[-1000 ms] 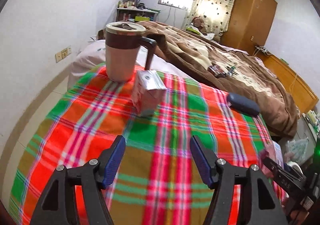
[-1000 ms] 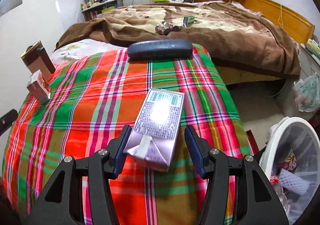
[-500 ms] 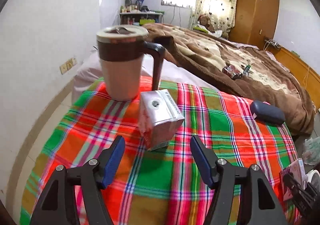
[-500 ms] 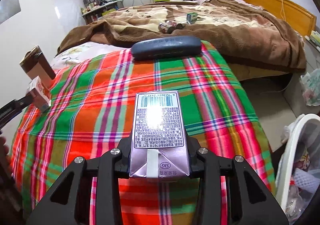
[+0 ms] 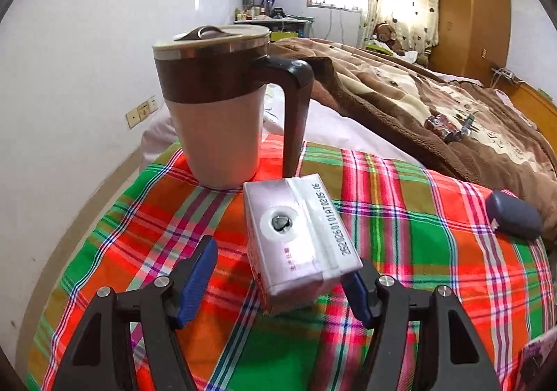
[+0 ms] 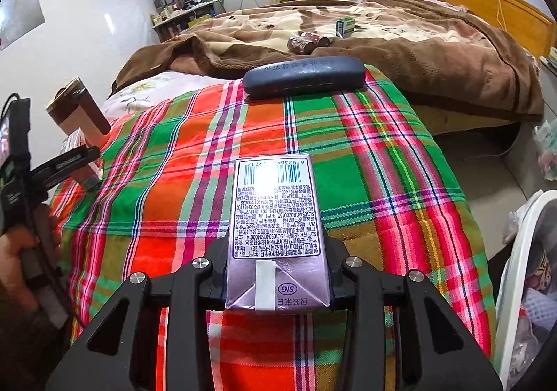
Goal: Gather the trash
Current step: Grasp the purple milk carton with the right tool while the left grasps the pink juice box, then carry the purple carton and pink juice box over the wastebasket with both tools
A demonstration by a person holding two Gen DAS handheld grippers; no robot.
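A small purple drink carton [image 5: 299, 241] with a punched straw hole stands on the plaid tablecloth [image 5: 417, 251] between the open fingers of my left gripper [image 5: 278, 283]; the right blue pad [image 5: 355, 290] is close to it, the left one apart. My right gripper [image 6: 276, 272] is shut on a second purple carton [image 6: 275, 224], barcode side up, held above the cloth. The left gripper and its carton [image 6: 81, 171] show at the left of the right wrist view. A white trash basket [image 6: 522, 269] with rubbish stands at the right, beside the table.
A lidded brown and pink mug [image 5: 222, 102] stands just behind the left carton. A dark glasses case [image 6: 303, 76] lies at the table's far edge. Behind is a bed with a brown blanket [image 6: 383, 29] carrying cans and a small box.
My left gripper has moved forward until the standing carton sits between its open fingers. My right gripper has closed on the lying carton and lifted it slightly.
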